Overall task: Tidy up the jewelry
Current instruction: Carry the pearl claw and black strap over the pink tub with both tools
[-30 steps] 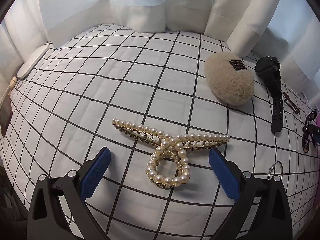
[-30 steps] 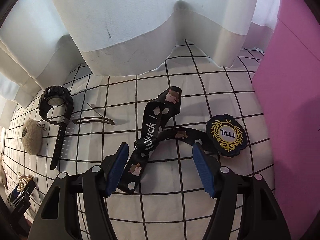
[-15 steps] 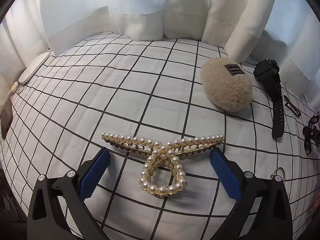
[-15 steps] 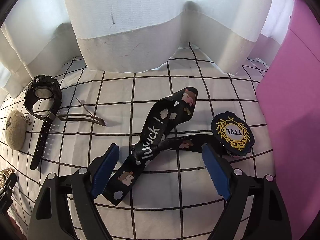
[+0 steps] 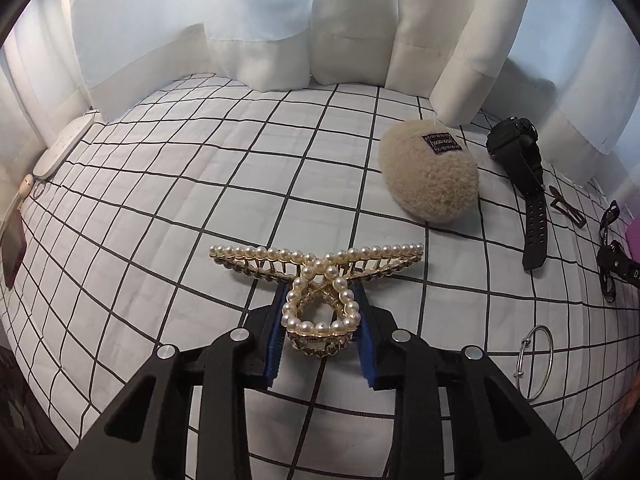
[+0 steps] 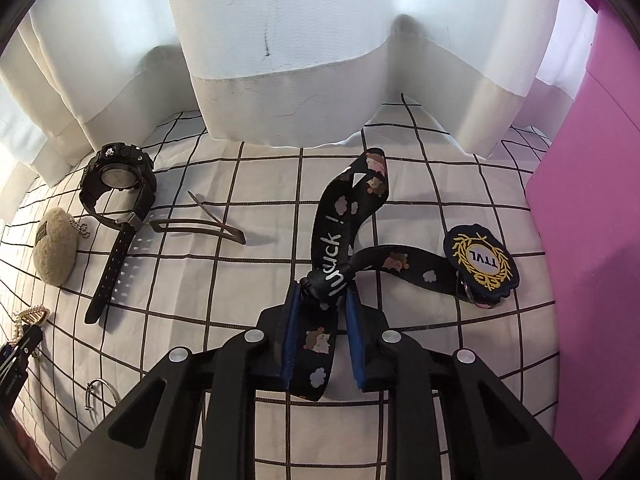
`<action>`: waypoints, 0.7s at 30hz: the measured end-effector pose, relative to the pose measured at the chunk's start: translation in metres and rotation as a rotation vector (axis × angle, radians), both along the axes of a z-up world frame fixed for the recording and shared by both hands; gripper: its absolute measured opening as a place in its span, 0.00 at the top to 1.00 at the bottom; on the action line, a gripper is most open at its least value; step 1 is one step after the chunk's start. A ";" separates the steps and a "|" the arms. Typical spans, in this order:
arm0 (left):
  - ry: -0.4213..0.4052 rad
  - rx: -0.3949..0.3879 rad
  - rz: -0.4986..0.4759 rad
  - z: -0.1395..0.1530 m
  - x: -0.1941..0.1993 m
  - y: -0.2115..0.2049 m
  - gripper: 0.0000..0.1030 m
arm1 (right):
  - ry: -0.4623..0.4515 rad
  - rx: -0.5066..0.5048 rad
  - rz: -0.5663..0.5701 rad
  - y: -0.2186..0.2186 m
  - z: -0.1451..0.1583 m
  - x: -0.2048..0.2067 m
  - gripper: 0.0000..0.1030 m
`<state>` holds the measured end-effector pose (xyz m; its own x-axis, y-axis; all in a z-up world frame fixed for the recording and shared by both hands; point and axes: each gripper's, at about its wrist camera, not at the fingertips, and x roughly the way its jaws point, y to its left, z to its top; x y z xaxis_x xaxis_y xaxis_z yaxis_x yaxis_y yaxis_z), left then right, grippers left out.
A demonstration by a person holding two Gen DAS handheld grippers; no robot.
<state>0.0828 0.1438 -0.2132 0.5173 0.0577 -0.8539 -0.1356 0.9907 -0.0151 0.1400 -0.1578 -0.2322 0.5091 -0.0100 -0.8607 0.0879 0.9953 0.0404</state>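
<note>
My left gripper (image 5: 320, 292) is shut on the loop end of a pearl hair claw (image 5: 316, 276), which rests on the white grid cloth (image 5: 200, 184). My right gripper (image 6: 322, 296) is shut on the knotted middle of a black printed lanyard (image 6: 340, 232), whose round TVL badge (image 6: 480, 260) lies to the right. The left gripper and the pearl claw (image 6: 30, 316) show at the left edge of the right wrist view.
A fluffy beige pouch (image 5: 430, 180), a black watch (image 5: 524, 184), a brown hair clip (image 5: 566, 212) and a wire bangle (image 5: 536, 362) lie right of the claw. A pink box (image 6: 592, 240) stands at the far right. White curtains (image 6: 300, 40) hang behind.
Both grippers were open and have closed: the left on the pearl claw's loop, the right on the lanyard's middle. Both moved forward over their items.
</note>
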 end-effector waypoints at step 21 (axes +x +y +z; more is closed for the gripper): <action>-0.106 -0.044 -0.029 0.049 -0.029 0.008 0.71 | -0.074 0.080 0.019 -0.007 0.037 -0.055 0.80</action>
<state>0.0539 0.1517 -0.1640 0.6059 0.0050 -0.7955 -0.1025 0.9921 -0.0718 0.0854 -0.1645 -0.1950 0.5709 0.0674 -0.8183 0.0627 0.9901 0.1253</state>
